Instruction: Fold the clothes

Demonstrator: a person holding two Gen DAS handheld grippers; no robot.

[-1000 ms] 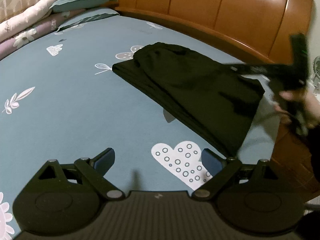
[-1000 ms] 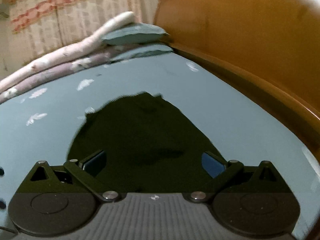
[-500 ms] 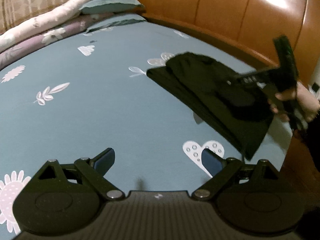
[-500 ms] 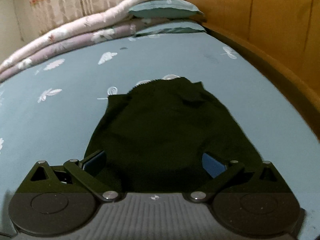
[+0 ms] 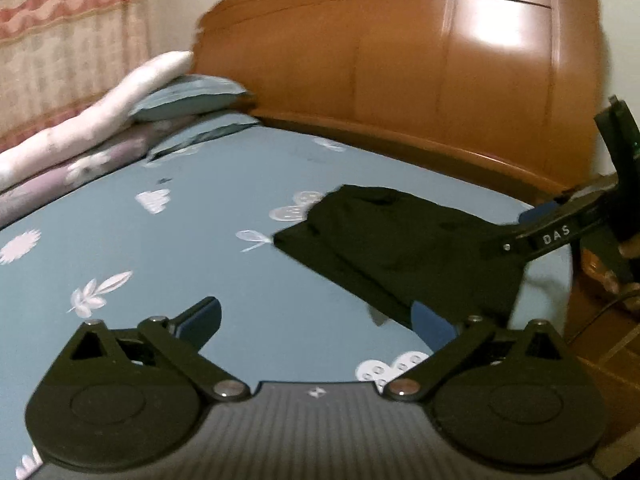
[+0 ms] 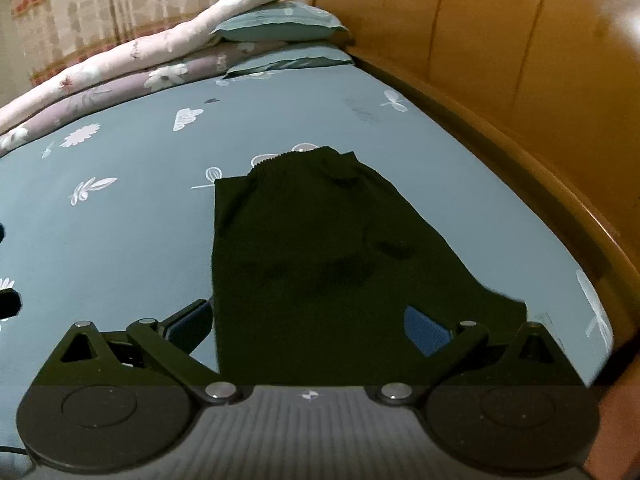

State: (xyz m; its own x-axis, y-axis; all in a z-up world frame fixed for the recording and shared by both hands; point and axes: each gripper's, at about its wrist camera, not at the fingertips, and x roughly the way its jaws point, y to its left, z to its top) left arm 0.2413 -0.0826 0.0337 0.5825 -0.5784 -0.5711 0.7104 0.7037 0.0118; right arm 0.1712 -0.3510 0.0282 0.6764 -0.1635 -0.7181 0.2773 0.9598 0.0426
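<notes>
Black cloth is lying flat on the blue bed sheet [image 6: 120,240]. It is a folded piece of black clothing [image 6: 320,264], and it is sitting near the wooden headboard [image 6: 500,60] side of the bed. In the right wrist view its long side is running from the camera up toward the pillows [image 6: 280,24]. The far end is narrower and has a wavy, stretchy edge. The near end is wider and is going under the tongs. A second layer is sticking out along the cloth's left side.

The right gripper [image 6: 308,328] is hanging over the near end of the cloth. Its two blue pads are standing wide apart, and they are not pinching anything.

The left gripper [image 5: 316,320] is hanging over bare sheet [image 5: 200,240], with the clothing [image 5: 400,252] up and to its right. Its jaws are opening wide, and nothing is between them.

The left wrist view is showing things the other view is not. It is showing the right gripper [image 5: 532,224] from the side, reaching in over the right end of the cloth, and a bit of the person's hand [image 5: 628,248] holding it. The right wrist view is showing the whole cloth from end to end.
</notes>
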